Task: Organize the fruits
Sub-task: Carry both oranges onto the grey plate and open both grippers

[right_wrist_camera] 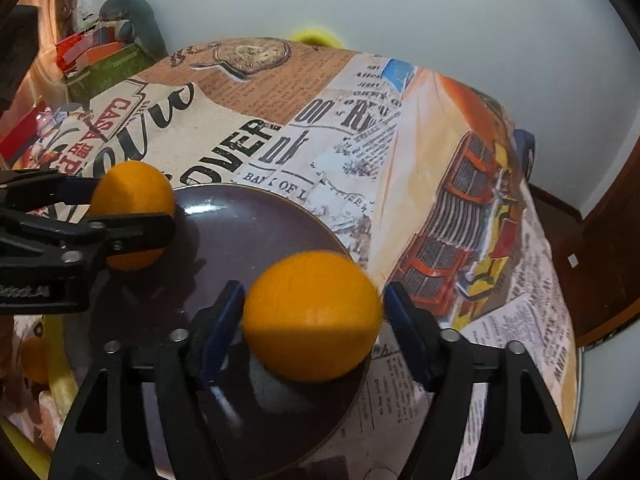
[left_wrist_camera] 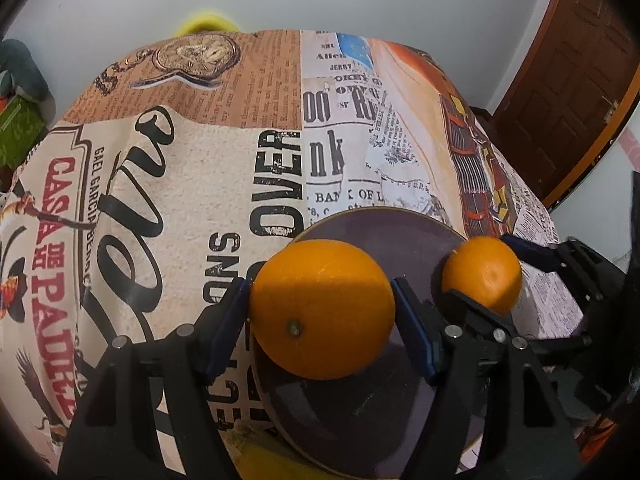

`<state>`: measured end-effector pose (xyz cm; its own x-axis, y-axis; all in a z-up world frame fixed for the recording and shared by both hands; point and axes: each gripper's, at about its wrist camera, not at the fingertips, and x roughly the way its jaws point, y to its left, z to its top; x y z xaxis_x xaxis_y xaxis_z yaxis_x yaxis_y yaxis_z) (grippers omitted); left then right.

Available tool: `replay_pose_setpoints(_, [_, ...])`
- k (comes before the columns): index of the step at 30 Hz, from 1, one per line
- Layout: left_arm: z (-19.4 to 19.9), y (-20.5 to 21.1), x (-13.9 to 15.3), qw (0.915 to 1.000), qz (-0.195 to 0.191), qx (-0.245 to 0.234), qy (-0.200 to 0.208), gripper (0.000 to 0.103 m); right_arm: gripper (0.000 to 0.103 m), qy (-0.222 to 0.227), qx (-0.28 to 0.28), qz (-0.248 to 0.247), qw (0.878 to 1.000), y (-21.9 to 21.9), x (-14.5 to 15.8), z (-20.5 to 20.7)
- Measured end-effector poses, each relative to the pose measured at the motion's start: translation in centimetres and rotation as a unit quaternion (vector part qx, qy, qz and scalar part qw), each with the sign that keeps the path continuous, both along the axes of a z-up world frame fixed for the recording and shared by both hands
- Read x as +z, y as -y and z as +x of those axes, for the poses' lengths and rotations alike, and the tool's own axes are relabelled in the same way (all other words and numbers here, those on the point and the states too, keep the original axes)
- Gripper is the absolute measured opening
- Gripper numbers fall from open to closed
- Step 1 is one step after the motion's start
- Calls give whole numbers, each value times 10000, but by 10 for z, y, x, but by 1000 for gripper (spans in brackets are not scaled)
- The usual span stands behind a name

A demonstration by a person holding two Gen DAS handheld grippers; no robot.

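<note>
White wall stands behind a table with a busy printed cloth [left_wrist_camera: 192,184], full of big letters and old newspaper pictures.

On the left gripper [left_wrist_camera: 322,312], the blue pads [left_wrist_camera: 234,312] press on both sides of a big orange [left_wrist_camera: 324,308]. They pinch it tight. This orange sits over the near left edge of the dark plate [left_wrist_camera: 384,236]. Its little stem spot faces the camera.

On the right gripper [right_wrist_camera: 314,312], the blue pads [right_wrist_camera: 224,320] sit on both sides of a second orange [right_wrist_camera: 312,316]. The left pad touches it. The right pad looks just beside the skin, and I cannot tell if it touches. This orange is over the near right edge of the plate [right_wrist_camera: 248,224], and it looks a bit blurry.

Seen from the left camera, the second orange [left_wrist_camera: 482,272] is at the right edge of the plate, with the right gripper's black arms around it. Seen from the right camera, the big orange [right_wrist_camera: 132,216] is at the left edge of the plate.

Left of the plate, a yellow rim [right_wrist_camera: 60,360] shows at the frame's edge. Far behind the plate, past the table, there is a yellow thing [left_wrist_camera: 204,22] and a green box [right_wrist_camera: 108,68]. A brown door [left_wrist_camera: 576,80] stands far to the right of the plate.
</note>
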<state>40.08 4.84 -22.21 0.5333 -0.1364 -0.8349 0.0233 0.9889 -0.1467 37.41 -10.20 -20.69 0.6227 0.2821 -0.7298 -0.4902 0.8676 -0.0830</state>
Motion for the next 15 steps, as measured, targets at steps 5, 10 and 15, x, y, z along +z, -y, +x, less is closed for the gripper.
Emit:
replay_pose_setpoints(5, [-10,2,14,9998,58,129,102,74,80,164,-33,58,9998,10,12,-20])
replay_pose_setpoints(10, [-34,-1,48,9983,148,284,491,86,80,271,-70,234,9993,22,30,-46])
replay_pose_setpoints(15, [-66,-5,75,9964,269,312,744,87,81,517,-49,287,9982,28,51,-74])
